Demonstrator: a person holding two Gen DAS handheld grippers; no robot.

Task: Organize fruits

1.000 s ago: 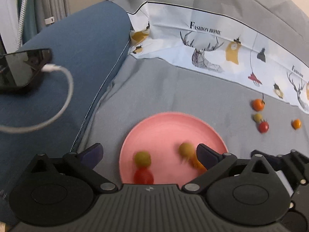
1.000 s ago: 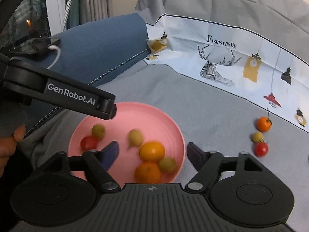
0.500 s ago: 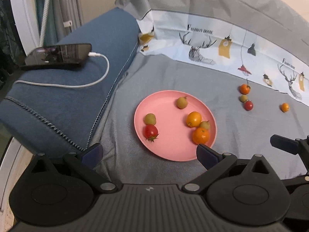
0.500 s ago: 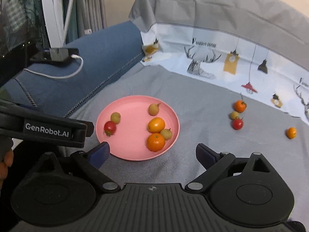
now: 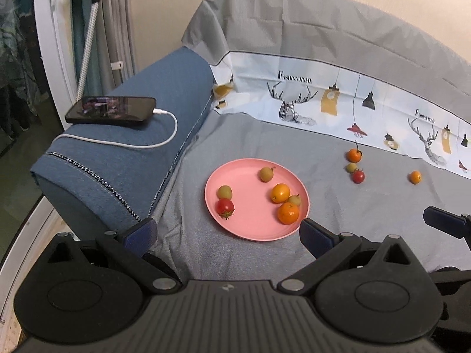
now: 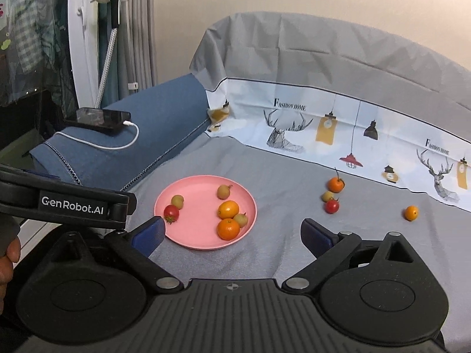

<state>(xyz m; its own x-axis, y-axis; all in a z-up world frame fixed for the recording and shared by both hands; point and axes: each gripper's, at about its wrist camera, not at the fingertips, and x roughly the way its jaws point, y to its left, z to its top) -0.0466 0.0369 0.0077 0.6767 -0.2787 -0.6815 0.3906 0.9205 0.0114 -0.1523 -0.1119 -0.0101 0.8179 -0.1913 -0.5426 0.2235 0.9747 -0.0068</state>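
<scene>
A pink plate (image 5: pixel 256 229) lies on the grey sofa cover (image 5: pixel 265 135), beside the blue armrest (image 5: pixel 141 158). On the plate rest six fruits: a red tomato (image 5: pixel 225 206) touching a greenish fruit (image 5: pixel 225 191) at its left side, another greenish fruit (image 5: pixel 266 174) at the far rim, and two oranges (image 5: pixel 280 193) with a small green fruit between them on the right. Well right of the plate, a loose cluster of three fruits (image 5: pixel 354 166) lies on the cover, with a lone orange (image 5: pixel 415 177) farther right. A phone (image 5: pixel 112 110) sits on the armrest. The left hand-held gripper (image 5: pixel 226 235) is spread wide, holding nothing. The right hand-held gripper (image 6: pixel 232 232) has its jaws opening, nothing between them.
</scene>
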